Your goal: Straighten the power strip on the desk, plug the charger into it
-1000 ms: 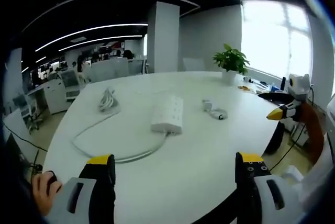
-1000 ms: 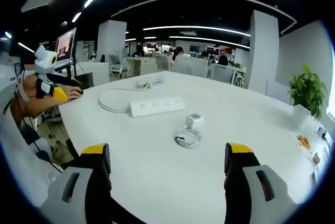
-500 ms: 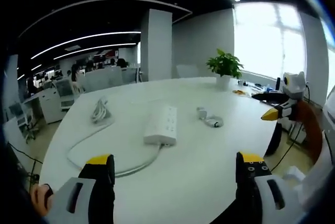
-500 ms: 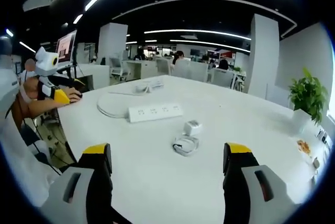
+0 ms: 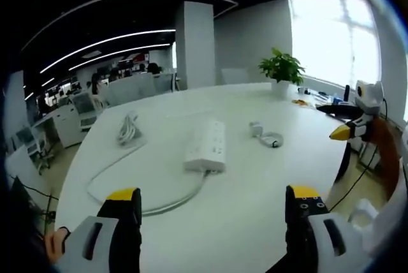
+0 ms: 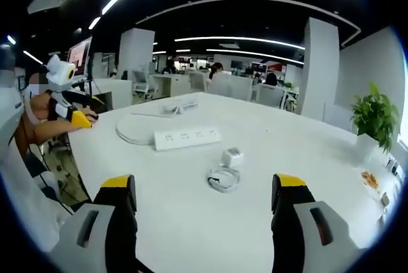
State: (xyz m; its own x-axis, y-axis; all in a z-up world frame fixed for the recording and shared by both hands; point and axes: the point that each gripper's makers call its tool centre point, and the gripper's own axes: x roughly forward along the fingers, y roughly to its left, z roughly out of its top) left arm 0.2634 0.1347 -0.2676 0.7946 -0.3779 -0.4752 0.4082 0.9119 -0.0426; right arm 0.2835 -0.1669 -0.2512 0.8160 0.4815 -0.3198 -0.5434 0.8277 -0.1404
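Observation:
A white power strip [image 5: 207, 145] lies on the round white desk [image 5: 242, 184], its white cord [image 5: 127, 164] looping left to a bundled end [image 5: 129, 129]. A white charger [image 5: 256, 129] with a coiled cable [image 5: 274, 140] rests to its right. My left gripper [image 5: 213, 203] is open over the near desk edge, well short of the strip. In the right gripper view the power strip [image 6: 187, 138] lies beyond the charger [image 6: 231, 156] and its coil [image 6: 221, 178]. My right gripper [image 6: 204, 196] is open and holds nothing. The other gripper [image 6: 76, 117] shows at the left, and the right one [image 5: 347, 131] enters the left gripper view.
A potted plant [image 5: 281, 72] stands at the desk's far side, near small items [image 5: 299, 102] by the window. Office desks, chairs and monitors [image 6: 80, 56] fill the background, with a white column [image 5: 194, 43] behind the desk.
Both views have shifted slightly with the hands. The power strip, its cord and the charger lie where they were, and both grippers stay open.

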